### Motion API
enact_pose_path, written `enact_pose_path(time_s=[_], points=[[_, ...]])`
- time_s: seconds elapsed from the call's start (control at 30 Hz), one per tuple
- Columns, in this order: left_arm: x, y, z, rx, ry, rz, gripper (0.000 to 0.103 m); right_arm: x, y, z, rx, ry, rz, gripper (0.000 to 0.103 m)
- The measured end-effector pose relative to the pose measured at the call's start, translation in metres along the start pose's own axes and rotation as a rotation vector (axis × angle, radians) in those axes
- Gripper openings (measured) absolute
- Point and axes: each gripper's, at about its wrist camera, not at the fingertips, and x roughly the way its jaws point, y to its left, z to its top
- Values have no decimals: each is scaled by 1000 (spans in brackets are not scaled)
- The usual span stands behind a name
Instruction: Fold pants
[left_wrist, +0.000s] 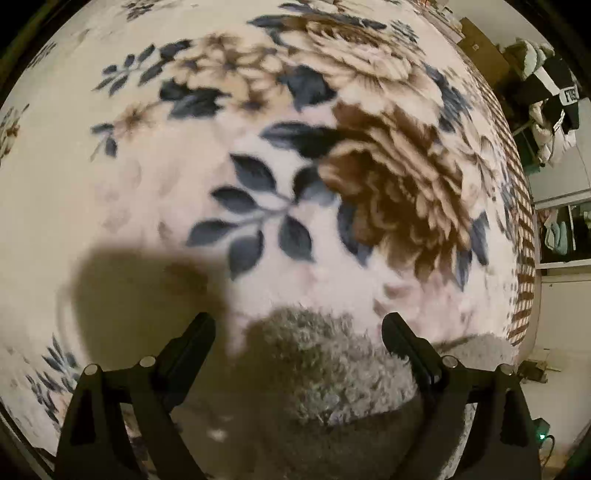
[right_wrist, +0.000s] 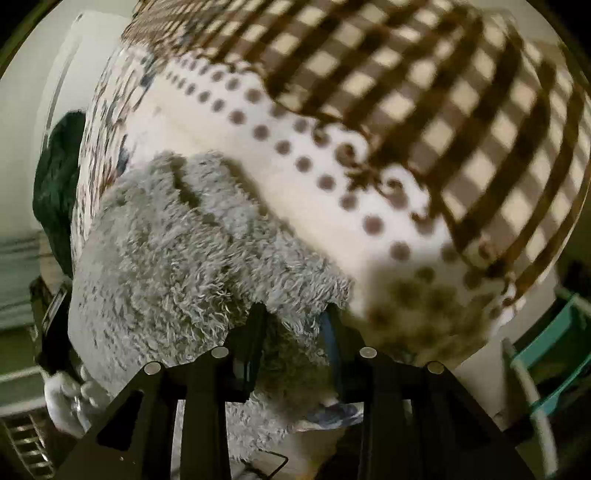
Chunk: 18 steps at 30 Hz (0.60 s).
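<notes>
The pants (right_wrist: 177, 251) are grey and fluffy and lie on a floral blanket (left_wrist: 184, 177) on a bed. In the right wrist view my right gripper (right_wrist: 293, 314) is shut on an edge of the pants, with fleece bunched between the jaws. In the left wrist view my left gripper (left_wrist: 299, 325) is open, its black fingers (left_wrist: 195, 332) wide apart above a grey fluffy part of the pants (left_wrist: 317, 362). It holds nothing.
The blanket's border shows brown dots (right_wrist: 325, 181) and brown checks (right_wrist: 461, 110). A gloved hand (right_wrist: 66, 398) shows at the lower left. A teal chair (right_wrist: 554, 350) stands right of the bed. Clothes (left_wrist: 546, 103) and shelves stand beyond the bed's right edge.
</notes>
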Motion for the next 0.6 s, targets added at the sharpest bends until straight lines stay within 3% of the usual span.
enact_pose_path(time_s=[0.1, 0.17, 0.23, 0.3, 0.37, 0.5, 0.6], points=[[-34, 4, -8, -17, -48, -80, 92, -15, 9, 4, 9, 4, 40, 59], [-54, 15, -19, -61, -82, -181, 92, -29, 6, 0, 12, -19, 110, 92], [-76, 30, -37, -114, -125, -310, 92, -33, 0, -9, 9, -22, 170, 102], [-84, 37, -59, -143, -116, -410, 92, -27, -9, -23, 14, -9, 196, 102], [-78, 35, -78, -146, -79, -454, 92, -14, -19, -32, 29, 19, 235, 102], [-47, 16, -101, -81, -13, -411, 92, 32, -29, -39, 69, 83, 363, 102], [-35, -5, -95, -39, -26, -357, 92, 46, -23, -37, 58, 67, 406, 103]])
